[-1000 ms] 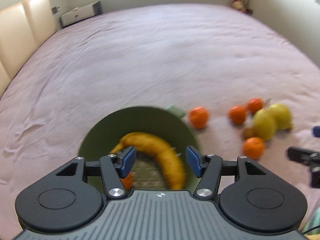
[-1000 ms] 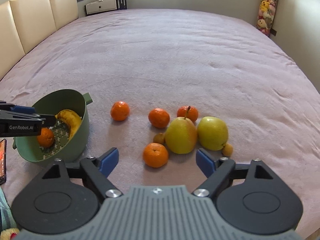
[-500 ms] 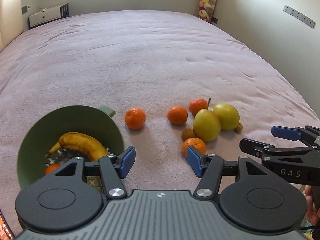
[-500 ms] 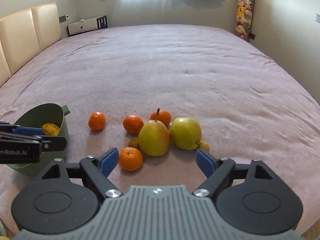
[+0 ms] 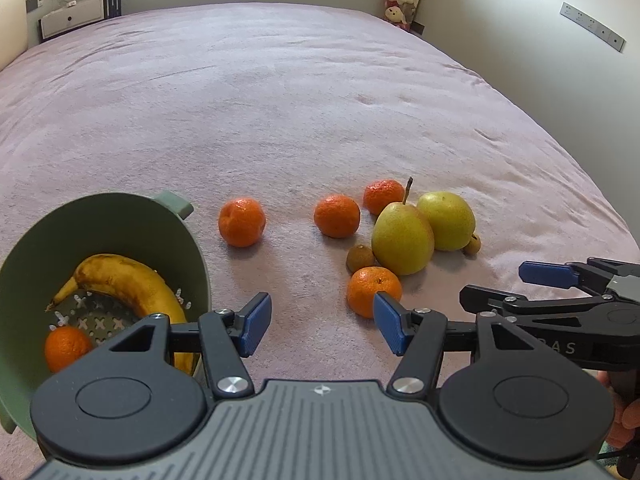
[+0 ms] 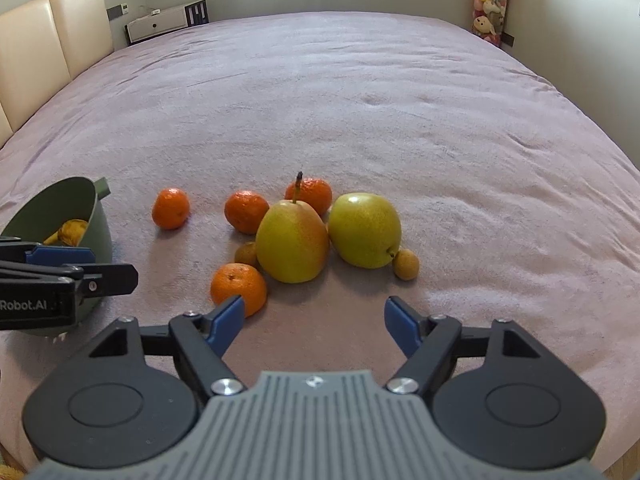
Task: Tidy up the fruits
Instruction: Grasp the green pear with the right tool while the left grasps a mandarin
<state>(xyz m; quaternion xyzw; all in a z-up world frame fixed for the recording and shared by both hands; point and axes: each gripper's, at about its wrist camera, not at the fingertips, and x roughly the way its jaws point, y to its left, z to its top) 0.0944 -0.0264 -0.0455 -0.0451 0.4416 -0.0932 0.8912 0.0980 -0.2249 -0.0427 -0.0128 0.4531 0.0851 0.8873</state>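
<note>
A green colander bowl (image 5: 120, 220) on the pink bed holds a banana (image 5: 124, 284) and a mandarin (image 5: 66, 348); it also shows in the right wrist view (image 6: 80, 200). Several mandarins lie loose, the nearest one (image 5: 372, 290) (image 6: 239, 286) just ahead of both grippers. A pear (image 5: 402, 240) (image 6: 292, 240), a green apple (image 5: 446, 220) (image 6: 364, 230) and small brown fruits (image 6: 405, 264) sit together. My left gripper (image 5: 320, 326) is open and empty right of the bowl. My right gripper (image 6: 316, 326) is open and empty, before the pear.
The pink bedspread (image 5: 280, 100) stretches far back. A cream headboard (image 6: 48, 40) stands at the left, a low white cabinet (image 6: 164, 24) at the back, and stuffed toys (image 6: 490, 0) hang in the far right corner.
My left gripper swung right, from over the bowl toward the loose fruit. My right gripper moved forward, closer to the pear and the nearest mandarin. Both stayed open.
</note>
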